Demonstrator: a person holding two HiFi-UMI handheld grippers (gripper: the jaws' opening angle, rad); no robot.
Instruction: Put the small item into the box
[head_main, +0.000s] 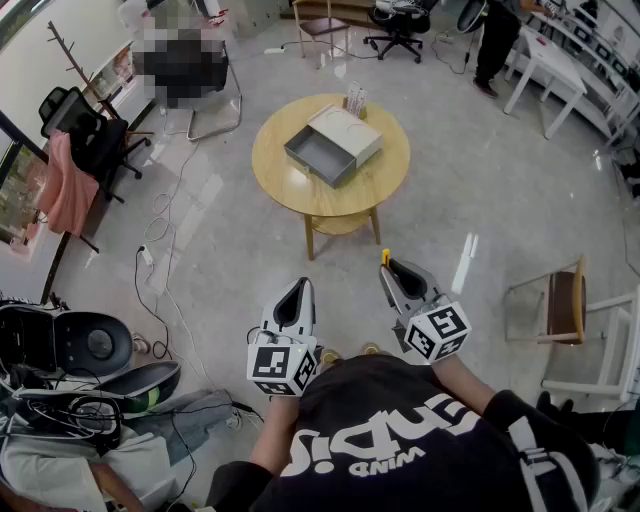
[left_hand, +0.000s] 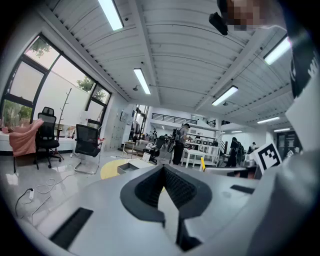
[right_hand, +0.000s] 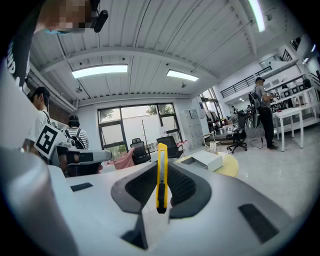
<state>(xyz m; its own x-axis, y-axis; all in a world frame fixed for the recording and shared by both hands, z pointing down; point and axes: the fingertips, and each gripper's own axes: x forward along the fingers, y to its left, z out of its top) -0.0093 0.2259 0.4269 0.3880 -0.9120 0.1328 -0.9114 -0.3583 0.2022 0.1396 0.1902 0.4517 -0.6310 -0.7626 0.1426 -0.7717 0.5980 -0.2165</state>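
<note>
A round wooden table stands ahead on the floor. On it lies a white box with its grey drawer pulled out toward me. My right gripper is shut on a yellow utility knife, whose tip pokes out at the jaw front. My left gripper is shut with nothing between its jaws. Both grippers hang close to my chest, well short of the table. In the right gripper view the box shows far off on the table.
Cables and a power strip trail over the floor at left. Office chairs and a coat rack stand at far left. A wooden chair is at right, a white desk and a standing person at the back.
</note>
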